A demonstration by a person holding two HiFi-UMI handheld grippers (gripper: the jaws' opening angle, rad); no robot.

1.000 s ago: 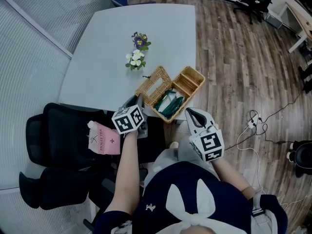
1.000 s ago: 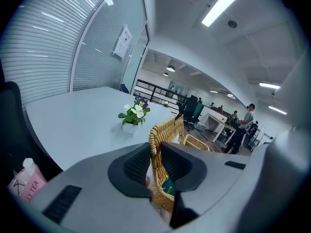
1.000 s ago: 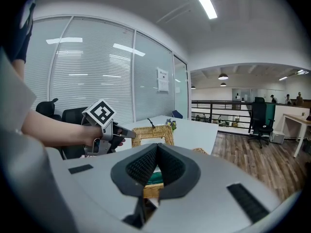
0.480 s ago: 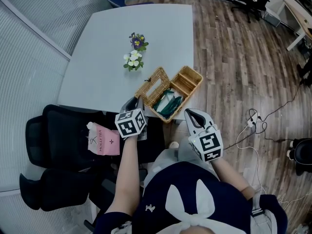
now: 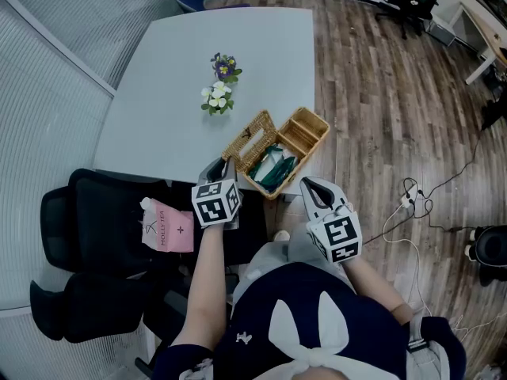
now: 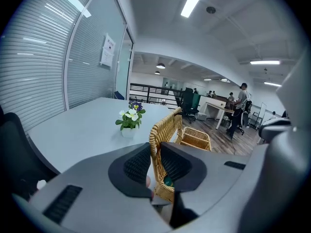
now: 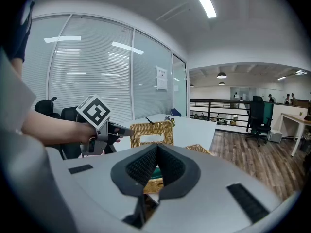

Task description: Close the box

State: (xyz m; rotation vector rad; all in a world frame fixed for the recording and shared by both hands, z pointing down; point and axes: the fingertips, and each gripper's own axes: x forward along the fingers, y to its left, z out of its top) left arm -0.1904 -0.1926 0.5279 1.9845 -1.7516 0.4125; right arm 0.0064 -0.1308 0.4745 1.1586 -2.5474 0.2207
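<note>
A wicker box (image 5: 305, 133) sits at the near right corner of the grey table (image 5: 174, 77), with green packets (image 5: 275, 169) inside. Its wicker lid (image 5: 249, 137) stands raised on the box's left side. My left gripper (image 5: 226, 165) is shut on the lid's near edge. In the left gripper view the lid (image 6: 165, 127) rises upright between the pads of the left gripper (image 6: 155, 161). My right gripper (image 5: 306, 183) hovers just off the box's near right side, shut and holding nothing. In the right gripper view its closed tips (image 7: 155, 152) point at the lid (image 7: 151, 132).
Two small flower pots (image 5: 219, 97) (image 5: 227, 66) stand mid-table behind the box. A black office chair (image 5: 103, 212) holding a pink bag (image 5: 168, 228) is at the left of the person. Cables (image 5: 412, 192) lie on the wood floor at the right.
My left gripper's marker cube has drifted slightly right and toward the person. The lid and the right gripper look unchanged.
</note>
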